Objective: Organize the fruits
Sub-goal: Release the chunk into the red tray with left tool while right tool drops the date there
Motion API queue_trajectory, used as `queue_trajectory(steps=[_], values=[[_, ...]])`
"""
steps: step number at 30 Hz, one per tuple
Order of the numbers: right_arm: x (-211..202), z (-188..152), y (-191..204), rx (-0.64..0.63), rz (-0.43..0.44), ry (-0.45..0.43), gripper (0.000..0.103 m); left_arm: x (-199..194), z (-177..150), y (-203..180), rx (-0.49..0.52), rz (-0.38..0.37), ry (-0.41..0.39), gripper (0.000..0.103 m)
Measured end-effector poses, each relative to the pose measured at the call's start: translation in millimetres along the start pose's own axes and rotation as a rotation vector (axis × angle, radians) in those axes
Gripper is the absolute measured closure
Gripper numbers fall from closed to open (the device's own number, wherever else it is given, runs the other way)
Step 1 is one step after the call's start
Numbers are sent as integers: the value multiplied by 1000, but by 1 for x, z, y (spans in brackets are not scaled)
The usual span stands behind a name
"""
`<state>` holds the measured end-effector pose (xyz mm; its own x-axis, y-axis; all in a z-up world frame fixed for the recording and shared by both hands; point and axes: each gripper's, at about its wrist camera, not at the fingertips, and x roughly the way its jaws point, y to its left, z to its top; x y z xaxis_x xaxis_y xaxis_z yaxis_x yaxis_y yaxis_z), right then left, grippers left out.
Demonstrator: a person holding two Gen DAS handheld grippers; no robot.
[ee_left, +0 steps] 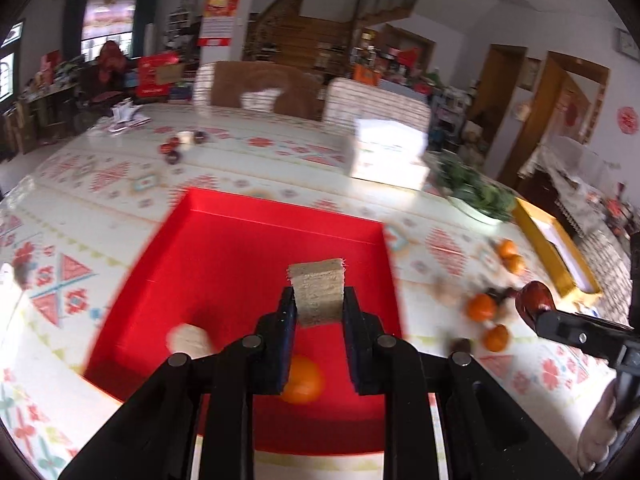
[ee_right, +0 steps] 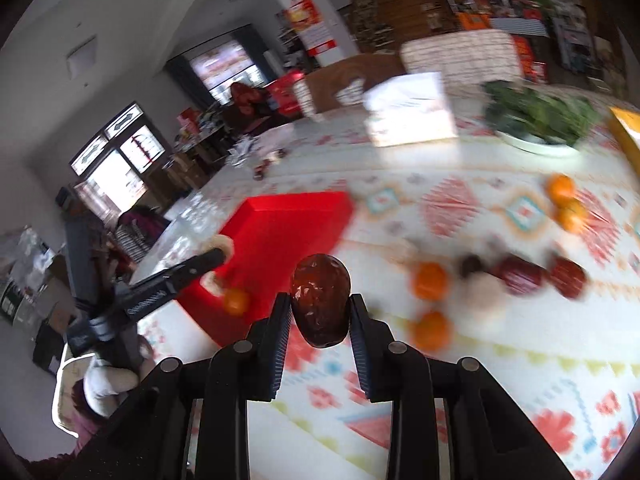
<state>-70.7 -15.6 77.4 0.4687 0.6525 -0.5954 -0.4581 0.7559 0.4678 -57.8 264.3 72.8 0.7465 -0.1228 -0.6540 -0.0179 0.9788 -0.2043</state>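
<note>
While hovering over the red tray, left gripper pinching a beige, block-like piece between its pads; blurred, kind of fruit not clear. Lying inside the tray, an orange and a pale round piece. Right gripper clamping a dark red date above the patterned tablecloth. Still scattering on the cloth beside the tray: oranges, red fruits.
</note>
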Motion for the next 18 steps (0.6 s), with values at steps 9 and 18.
queue_trajectory(steps=[9, 18], values=[[123, 9, 68, -138, -37, 180, 71, 41, 6, 61, -128, 35, 88, 82], [160, 0, 85, -224, -102, 204, 71, 53, 0, 73, -174, 39, 106, 81]])
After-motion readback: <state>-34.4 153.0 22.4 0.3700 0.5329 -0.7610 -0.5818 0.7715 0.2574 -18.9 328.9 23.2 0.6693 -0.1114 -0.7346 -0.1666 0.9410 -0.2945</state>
